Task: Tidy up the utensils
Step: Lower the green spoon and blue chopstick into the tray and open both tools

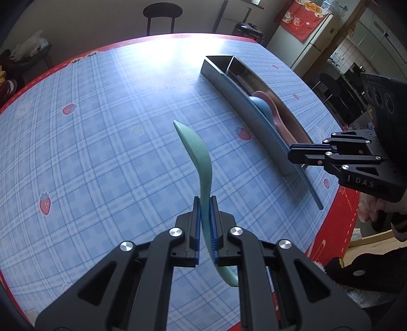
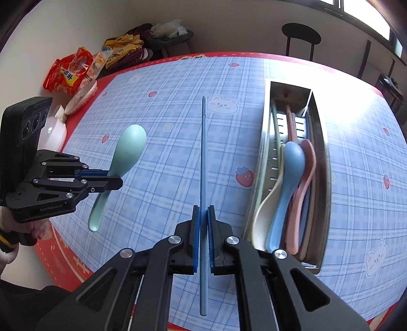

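My left gripper [image 1: 205, 203] is shut on the handle of a green spoon [image 1: 195, 150], which hangs above the table with its bowl pointing away. From the right wrist view, that left gripper [image 2: 117, 178] and the green spoon [image 2: 129, 145] are at the left. My right gripper [image 2: 202, 211] is shut on a long thin blue utensil [image 2: 203, 152] with a ridged tip. In the left wrist view, the right gripper [image 1: 295, 154] holds the blue utensil [image 1: 279, 142] beside the metal tray [image 1: 216, 71]. The tray [image 2: 323, 157] holds a blue spoon [image 2: 292, 157], a pink spoon [image 2: 309, 157] and a cream spoon [image 2: 264, 214].
The table wears a blue checked cloth [image 2: 165, 127] with a red border. Snack bags [image 2: 71, 73] and a white bowl [image 2: 54, 135] lie beyond its left edge. A dark chair [image 1: 162, 12] stands behind the table and a fridge [image 1: 315, 38] at the back right.
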`<move>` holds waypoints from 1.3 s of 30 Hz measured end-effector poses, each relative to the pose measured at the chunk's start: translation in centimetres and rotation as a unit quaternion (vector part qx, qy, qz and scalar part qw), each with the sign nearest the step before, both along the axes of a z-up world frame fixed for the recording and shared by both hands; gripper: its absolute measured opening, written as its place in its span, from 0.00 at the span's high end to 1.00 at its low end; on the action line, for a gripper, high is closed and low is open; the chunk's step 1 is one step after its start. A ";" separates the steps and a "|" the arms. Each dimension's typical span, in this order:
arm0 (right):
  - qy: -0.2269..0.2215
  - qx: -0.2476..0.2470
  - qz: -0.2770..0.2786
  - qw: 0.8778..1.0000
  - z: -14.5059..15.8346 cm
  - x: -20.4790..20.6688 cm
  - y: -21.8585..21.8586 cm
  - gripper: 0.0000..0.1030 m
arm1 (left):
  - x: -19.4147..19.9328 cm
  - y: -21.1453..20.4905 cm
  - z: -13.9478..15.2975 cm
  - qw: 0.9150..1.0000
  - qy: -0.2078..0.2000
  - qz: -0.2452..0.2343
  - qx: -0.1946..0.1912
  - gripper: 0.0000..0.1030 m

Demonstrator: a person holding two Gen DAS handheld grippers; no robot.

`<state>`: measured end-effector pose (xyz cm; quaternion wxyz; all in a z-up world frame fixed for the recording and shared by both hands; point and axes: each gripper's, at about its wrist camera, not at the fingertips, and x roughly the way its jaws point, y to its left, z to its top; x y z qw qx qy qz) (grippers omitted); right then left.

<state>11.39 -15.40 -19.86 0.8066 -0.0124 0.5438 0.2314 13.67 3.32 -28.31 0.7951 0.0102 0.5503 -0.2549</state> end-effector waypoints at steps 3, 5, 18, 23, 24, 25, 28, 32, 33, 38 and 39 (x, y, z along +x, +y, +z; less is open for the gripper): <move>-0.011 0.003 -0.027 1.000 0.7 1.2 -2.1 0.94 | 1.5 -1.8 0.9 1.000 -0.001 -0.010 -0.011 0.89; -0.016 0.005 -0.045 0.999 0.9 2.0 -3.8 0.94 | 2.4 -3.1 1.4 1.000 -0.001 -0.016 -0.019 0.89; -0.025 0.013 -0.120 0.992 -0.4 5.4 -10.0 0.94 | 8.8 -12.6 0.1 0.989 0.086 -0.006 -0.117 0.89; -0.018 0.018 -0.126 0.992 -1.3 5.8 -10.6 0.94 | 9.5 -15.1 -1.8 0.990 0.104 -0.011 -0.095 0.89; -0.016 0.019 -0.125 0.992 -1.5 5.9 -10.7 0.94 | 9.6 -15.4 -2.3 0.990 0.109 -0.010 -0.091 0.89; -0.015 0.021 -0.125 0.992 -1.6 5.9 -10.7 0.94 | 9.7 -15.6 -2.7 0.990 0.112 -0.008 -0.088 0.89; -0.012 0.025 -0.124 0.992 -2.0 5.9 -10.6 0.94 | 10.0 -16.6 -3.6 0.990 0.117 -0.005 -0.078 0.89; -0.008 0.027 -0.124 0.992 -2.4 6.1 -10.6 0.94 | 10.1 -16.9 -4.2 0.990 0.118 -0.005 -0.071 0.89; -0.007 0.028 -0.125 0.992 -2.5 6.2 -10.6 0.94 | 10.6 -17.7 -4.3 0.991 0.118 -0.006 -0.069 0.89; -0.001 0.034 -0.135 0.990 -2.9 6.5 -10.8 0.94 | 11.6 -18.6 -4.3 0.992 0.113 -0.006 -0.059 0.89; 0.000 0.035 -0.136 0.990 -3.0 6.6 -10.8 0.94 | 11.8 -18.5 -4.3 0.992 0.112 -0.006 -0.058 0.89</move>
